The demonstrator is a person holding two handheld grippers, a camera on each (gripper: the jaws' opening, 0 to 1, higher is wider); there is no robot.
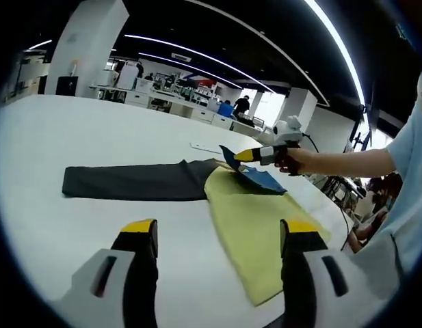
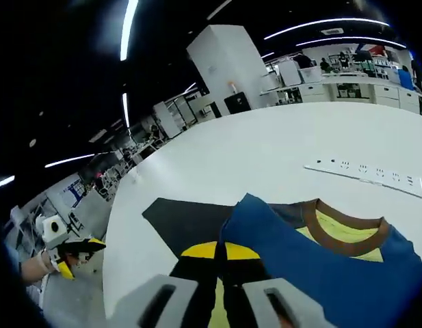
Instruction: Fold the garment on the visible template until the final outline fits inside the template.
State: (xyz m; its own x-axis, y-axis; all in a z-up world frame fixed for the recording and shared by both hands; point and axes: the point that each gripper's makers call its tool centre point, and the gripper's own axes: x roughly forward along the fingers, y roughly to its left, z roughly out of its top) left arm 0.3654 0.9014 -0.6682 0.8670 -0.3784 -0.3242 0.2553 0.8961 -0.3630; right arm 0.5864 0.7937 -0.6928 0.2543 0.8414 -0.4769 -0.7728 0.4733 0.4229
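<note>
Shirt corner lifted off the table

Blue shirt (image 2: 313,263) is pinched by the right gripper (image 2: 219,251) over the yellow template (image 1: 255,229); left gripper (image 1: 217,232) is held spread.

A broad white tabletop (image 1: 94,130) with a rounded edge carries everything here. Directly on it lies a flat dark grey rectangular template sheet (image 1: 132,182), stretched out long across the surface. A yellow cloth garment with a blue part and a brown neckband (image 1: 255,219) lies partly over one end of that sheet and partly on the bare top. Farther back, well apart from both, a long white power strip (image 2: 364,172) rests flat.
</note>
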